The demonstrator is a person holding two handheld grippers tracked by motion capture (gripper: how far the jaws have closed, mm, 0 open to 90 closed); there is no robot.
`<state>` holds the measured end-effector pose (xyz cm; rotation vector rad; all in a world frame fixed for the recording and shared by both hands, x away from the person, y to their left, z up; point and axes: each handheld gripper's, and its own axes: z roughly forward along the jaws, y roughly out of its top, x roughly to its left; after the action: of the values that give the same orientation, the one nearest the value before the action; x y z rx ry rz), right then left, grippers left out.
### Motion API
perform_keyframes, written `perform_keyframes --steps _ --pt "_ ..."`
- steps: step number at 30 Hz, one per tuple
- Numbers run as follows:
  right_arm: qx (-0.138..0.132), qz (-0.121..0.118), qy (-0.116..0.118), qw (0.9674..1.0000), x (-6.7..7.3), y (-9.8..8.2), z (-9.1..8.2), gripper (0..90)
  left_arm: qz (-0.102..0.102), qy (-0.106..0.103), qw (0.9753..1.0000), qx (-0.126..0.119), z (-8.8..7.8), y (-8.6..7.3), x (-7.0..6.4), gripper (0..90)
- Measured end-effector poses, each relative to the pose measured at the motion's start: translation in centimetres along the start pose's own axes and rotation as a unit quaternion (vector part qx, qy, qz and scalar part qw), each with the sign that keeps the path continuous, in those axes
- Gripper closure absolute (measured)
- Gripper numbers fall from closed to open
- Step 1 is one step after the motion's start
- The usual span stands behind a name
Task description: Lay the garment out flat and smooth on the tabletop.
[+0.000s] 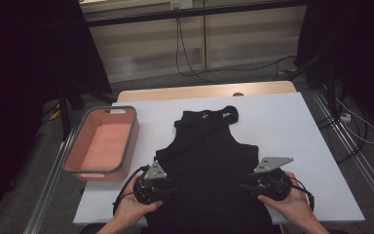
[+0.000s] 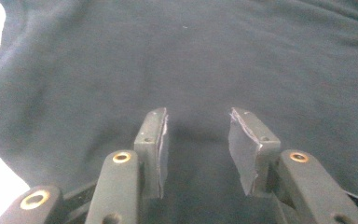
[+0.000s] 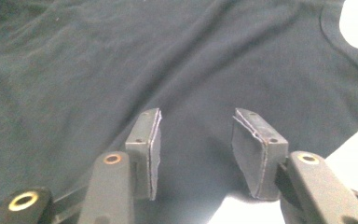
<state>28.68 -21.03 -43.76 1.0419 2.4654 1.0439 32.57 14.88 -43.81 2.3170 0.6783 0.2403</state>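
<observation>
A black sleeveless top (image 1: 209,156) lies flat on the white table (image 1: 282,122), neck toward the far side, hem at the near edge. My left gripper (image 1: 171,188) rests at the garment's left side near the hem, its jaws open over the dark cloth (image 2: 186,70) with nothing between them. At the right side of the top my right gripper (image 1: 243,186) is open as well, its fingertips (image 3: 256,140) just above the fabric (image 3: 168,60) by its edge. Hands hold both grippers from the bottom of the high view.
A salmon-pink bin with a grey rim (image 1: 102,144) stands on the table's left part. Beyond the far edge are a wooden board (image 1: 204,91), cables on the floor (image 1: 190,68) and dark stands. A metal rail (image 1: 350,151) runs along the right.
</observation>
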Motion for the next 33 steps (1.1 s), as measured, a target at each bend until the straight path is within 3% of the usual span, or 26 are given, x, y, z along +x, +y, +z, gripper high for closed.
perform_keyframes --steps 3,6,9,16,22,24,30,31,33 --pt "0.005 -0.010 0.007 0.9999 -0.3 1.1 1.0 51.6 -0.008 0.005 1.0000 0.003 0.6 0.7 0.5 52.3" --pt "0.012 -0.029 -0.001 0.9995 -0.4 2.2 2.3 50.9 0.002 0.002 1.0000 0.000 1.1 1.4 0.7 50.9" --pt "0.008 -0.025 0.001 0.9996 -0.7 2.4 3.4 48.9 0.001 0.006 1.0000 -0.007 1.7 2.0 1.0 46.8" --pt "0.006 -0.028 0.013 0.9995 -0.4 2.1 4.0 47.1 0.005 0.009 0.9999 -0.003 1.9 1.3 0.9 46.4" --pt "0.027 -0.046 0.007 0.9986 0.3 1.5 4.6 47.1 0.014 -0.008 0.9999 0.003 2.4 0.6 0.2 51.7" --pt "0.028 -0.044 0.009 0.9986 0.3 1.5 4.6 52.9 0.025 -0.006 0.9996 0.013 2.6 0.4 0.0 51.0" --pt "0.024 -0.046 0.012 0.9986 0.5 1.4 4.5 73.2 0.031 -0.015 0.9994 0.005 2.8 0.4 -0.1 52.0" --pt "0.023 -0.045 0.014 0.9986 0.4 1.4 4.5 78.9 0.029 -0.021 0.9993 0.001 2.9 0.4 -0.2 56.6" --pt "0.022 -0.038 0.023 0.9988 0.2 1.4 4.5 86.7 0.020 -0.030 0.9994 0.002 2.8 0.4 -0.3 75.4"
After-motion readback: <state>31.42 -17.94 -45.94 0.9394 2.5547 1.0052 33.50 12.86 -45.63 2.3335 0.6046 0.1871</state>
